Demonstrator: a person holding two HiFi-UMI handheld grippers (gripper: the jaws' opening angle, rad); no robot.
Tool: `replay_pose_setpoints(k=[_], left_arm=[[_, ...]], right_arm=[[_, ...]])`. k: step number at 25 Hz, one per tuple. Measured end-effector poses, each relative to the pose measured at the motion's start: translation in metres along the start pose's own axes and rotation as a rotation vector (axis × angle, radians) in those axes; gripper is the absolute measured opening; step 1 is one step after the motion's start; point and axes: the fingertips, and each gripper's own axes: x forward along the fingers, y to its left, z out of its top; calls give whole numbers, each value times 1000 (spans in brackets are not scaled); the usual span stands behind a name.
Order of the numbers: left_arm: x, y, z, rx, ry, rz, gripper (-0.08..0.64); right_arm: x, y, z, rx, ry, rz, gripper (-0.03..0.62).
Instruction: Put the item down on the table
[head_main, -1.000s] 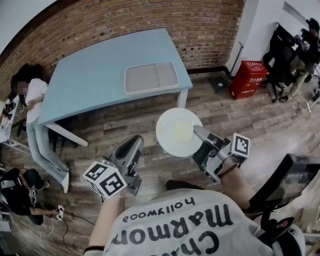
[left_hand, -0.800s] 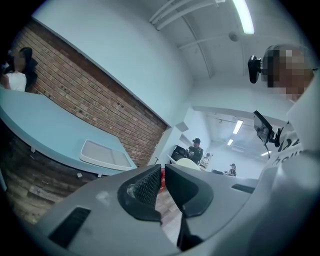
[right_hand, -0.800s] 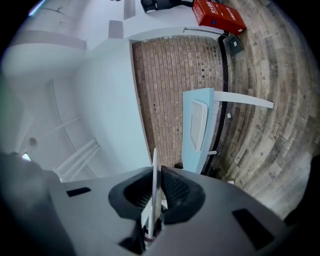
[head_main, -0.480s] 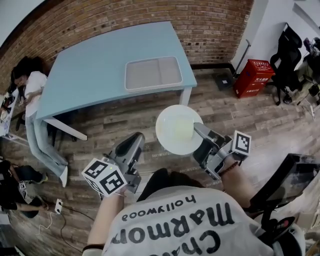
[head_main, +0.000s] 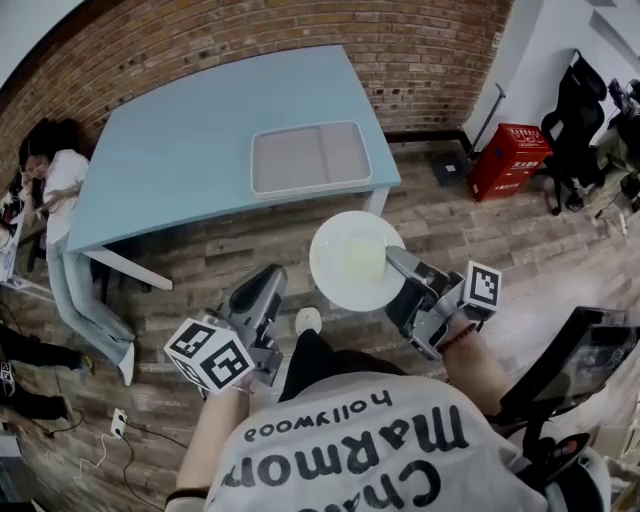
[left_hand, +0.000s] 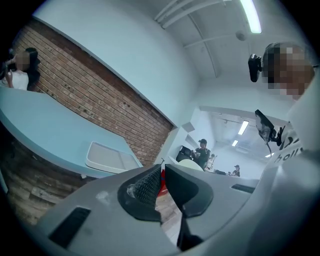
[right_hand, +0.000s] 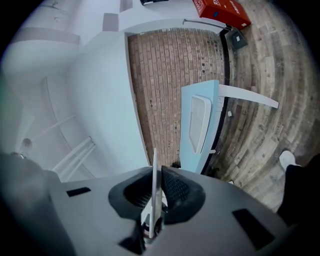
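Observation:
A white round plate (head_main: 352, 258) hangs level above the wooden floor, short of the light blue table (head_main: 190, 150). My right gripper (head_main: 396, 264) is shut on the plate's right rim. In the right gripper view the plate (right_hand: 153, 186) shows edge-on, pinched between the two ridged pads of the right gripper (right_hand: 156, 189). My left gripper (head_main: 262, 292) sits to the plate's left, apart from it. Its jaws in the left gripper view (left_hand: 163, 174) are shut with nothing between them. The table (left_hand: 45, 135) lies ahead of it.
A grey two-part tray (head_main: 310, 158) lies near the table's front right corner. A red box (head_main: 510, 158) and a black office chair (head_main: 585, 105) stand by the right wall. A person (head_main: 60, 195) sits at the table's left end. A dark chair (head_main: 585, 365) is by my right arm.
I have stepped closer to the table, which now looks nearer, and a white shoe shows below the plate. The plate stays held in the right gripper; the left gripper keeps its place.

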Motion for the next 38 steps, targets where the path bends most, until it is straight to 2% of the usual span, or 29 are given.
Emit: replay_pose_setpoints(k=[6,18,30,38], left_arm=[[19,23,10,-16,15,-21,26],[49,74,22,-78,43,2,26],[78,128,22,-93,119,23,26],[94,154,31,-111,166,8,26]], right_arm=[[22,-7,15,4,-17,-4,31],[70,-24,43,31,-9,-36,32],[105,-57,66,63,-41,-81,32],[127,-73,76,78,-71,-120,32]])
